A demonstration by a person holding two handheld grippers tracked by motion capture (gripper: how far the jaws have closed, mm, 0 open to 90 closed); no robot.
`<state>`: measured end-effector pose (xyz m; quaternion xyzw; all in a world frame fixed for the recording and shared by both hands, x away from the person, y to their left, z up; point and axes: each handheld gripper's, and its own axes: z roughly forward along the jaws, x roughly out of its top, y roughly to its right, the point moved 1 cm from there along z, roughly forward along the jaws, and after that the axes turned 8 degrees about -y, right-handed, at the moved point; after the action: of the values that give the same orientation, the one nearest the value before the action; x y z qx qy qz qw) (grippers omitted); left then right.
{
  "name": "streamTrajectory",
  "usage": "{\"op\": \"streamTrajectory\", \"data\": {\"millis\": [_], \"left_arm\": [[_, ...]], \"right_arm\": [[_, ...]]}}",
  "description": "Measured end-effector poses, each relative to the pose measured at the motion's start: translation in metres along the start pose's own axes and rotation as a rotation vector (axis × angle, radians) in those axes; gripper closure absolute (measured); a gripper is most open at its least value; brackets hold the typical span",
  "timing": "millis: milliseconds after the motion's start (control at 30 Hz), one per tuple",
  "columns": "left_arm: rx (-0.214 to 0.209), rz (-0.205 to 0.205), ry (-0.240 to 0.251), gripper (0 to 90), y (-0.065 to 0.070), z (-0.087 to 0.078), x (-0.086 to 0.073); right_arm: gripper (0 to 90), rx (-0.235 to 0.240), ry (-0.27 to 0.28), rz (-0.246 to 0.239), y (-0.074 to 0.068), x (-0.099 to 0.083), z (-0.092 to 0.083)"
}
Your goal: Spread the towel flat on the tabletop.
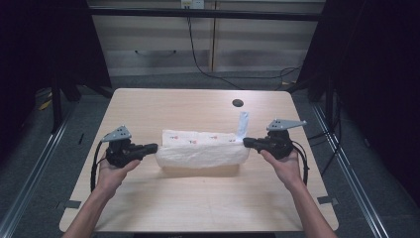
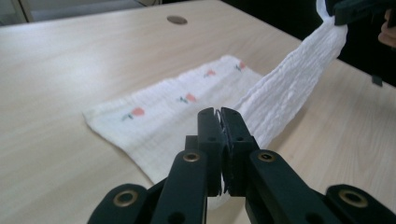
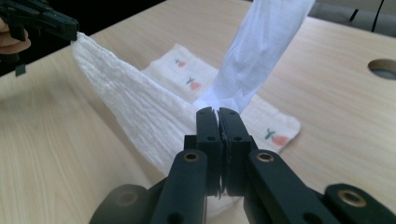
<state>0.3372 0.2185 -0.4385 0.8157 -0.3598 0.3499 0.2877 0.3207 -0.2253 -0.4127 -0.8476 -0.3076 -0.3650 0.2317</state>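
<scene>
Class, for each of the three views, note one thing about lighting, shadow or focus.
High view: table brightly lit, surroundings dark, soft shadow under the lifted cloth. Left gripper view: near jaws slightly soft, cloth sharp. Right gripper view: far table corner fades into darkness.

The small orange-and-green prints on the white crinkled cloth [image 1: 200,148] were too tiny to make out; its near underside was hidden.

place: lab recording bay | evidence: black curtains [image 1: 386,89]; floor rails [image 1: 29,163]; trailing cable [image 1: 208,69]; bare table [image 1: 198,198]
</scene>
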Motion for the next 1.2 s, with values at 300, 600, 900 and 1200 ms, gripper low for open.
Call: {"op": "streamTrajectory", "data": {"millis": [300, 600, 900, 1200], "left_arm": [[-0.027, 0.019, -0.037, 87.8, 0.015, -0.002, -0.019], [-0.016, 0.026, -0.118, 87.3, 0.024, 0.009, -0.045], [-0.043, 0.010, -0.167, 87.0, 0.029, 0.013, -0.067], [-0.043, 0.041, -0.191, 85.6, 0.037, 0.013, -0.071]], "right_arm": [[88.2, 0.021, -0.011, 0.008, -0.013, -0.028, -0.001], [87.8, 0.051, -0.093, 0.028, -0.028, -0.068, 0.007], [85.7, 0.073, -0.133, 0.005, -0.041, -0.082, 0.008], [80.0, 0.092, -0.142, 0.010, -0.052, -0.099, 0.001]]}}
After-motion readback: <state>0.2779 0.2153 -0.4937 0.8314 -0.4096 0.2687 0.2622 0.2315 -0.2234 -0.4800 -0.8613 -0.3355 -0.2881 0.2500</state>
